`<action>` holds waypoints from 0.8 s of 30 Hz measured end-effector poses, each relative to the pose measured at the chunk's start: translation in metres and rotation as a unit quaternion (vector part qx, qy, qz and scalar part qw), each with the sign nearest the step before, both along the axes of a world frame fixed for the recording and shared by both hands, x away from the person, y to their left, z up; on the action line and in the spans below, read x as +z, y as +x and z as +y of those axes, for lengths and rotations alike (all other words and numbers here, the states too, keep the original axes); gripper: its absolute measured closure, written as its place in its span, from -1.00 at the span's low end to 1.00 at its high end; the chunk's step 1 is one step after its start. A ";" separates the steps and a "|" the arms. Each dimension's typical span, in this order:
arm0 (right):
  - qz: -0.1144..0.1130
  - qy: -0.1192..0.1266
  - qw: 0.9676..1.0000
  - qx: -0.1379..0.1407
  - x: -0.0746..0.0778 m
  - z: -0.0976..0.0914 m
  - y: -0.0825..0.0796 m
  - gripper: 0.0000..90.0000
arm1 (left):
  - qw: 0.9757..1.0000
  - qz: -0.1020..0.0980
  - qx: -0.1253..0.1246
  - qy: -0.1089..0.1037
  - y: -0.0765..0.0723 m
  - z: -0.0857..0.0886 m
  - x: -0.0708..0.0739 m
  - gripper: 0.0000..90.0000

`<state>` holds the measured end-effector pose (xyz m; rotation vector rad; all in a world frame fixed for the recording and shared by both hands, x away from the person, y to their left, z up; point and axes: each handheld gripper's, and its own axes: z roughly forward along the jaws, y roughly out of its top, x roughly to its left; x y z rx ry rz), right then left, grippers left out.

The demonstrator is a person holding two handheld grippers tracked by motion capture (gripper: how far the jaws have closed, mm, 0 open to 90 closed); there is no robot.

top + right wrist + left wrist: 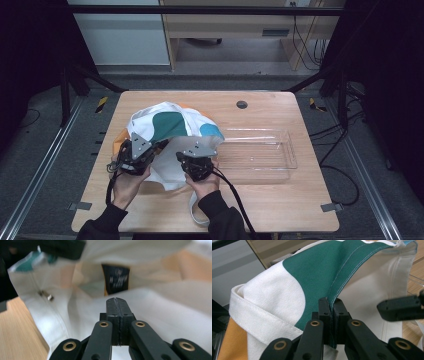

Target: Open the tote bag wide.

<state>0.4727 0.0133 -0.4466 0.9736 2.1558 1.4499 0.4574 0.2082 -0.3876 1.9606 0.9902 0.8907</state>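
Room: dark frame rails around me, grey floor, pale cabinets at the back.
Counter: wooden counter (280,205) under both my forearms, a small dark round plug (242,104) near its far edge.
Bag: white cloth bag (172,127) with green, teal and orange patches, heaped on the counter's left half, its mouth towards me and lifted between my two tools.
Left hand-held gripper: my left hand-held gripper (331,305) is clamped on the bag's green stitched rim; in the left gripper view the seam runs straight down between the pressed pads. No earlier look to go by, so I call only the pinch.
Right hand-held gripper: my right hand-held gripper (117,302) has its jaws pressed together at the near white edge of the bag; whether cloth is caught between them I cannot tell.
Inside the bag: the right gripper view looks into the open mouth, a black label (115,278) on the far inner wall, a small metal fitting (45,295) on the left seam.
Tray: clear plastic tray (287,150) just right of the bag, touching it.
Strap: white strap (196,210) trails towards me by my right sleeve.
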 end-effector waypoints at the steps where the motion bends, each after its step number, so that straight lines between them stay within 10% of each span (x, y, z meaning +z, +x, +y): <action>1: 0.003 -0.002 1.000 0.000 -0.004 0.000 0.000 1.00 | 1.000 0.000 0.000 -0.001 0.000 0.000 0.000 0.94; 24: 0.070 -0.060 0.996 -0.014 -0.055 0.014 0.005 1.00 | 1.000 -0.009 -0.003 -0.028 -0.003 0.008 0.009 0.95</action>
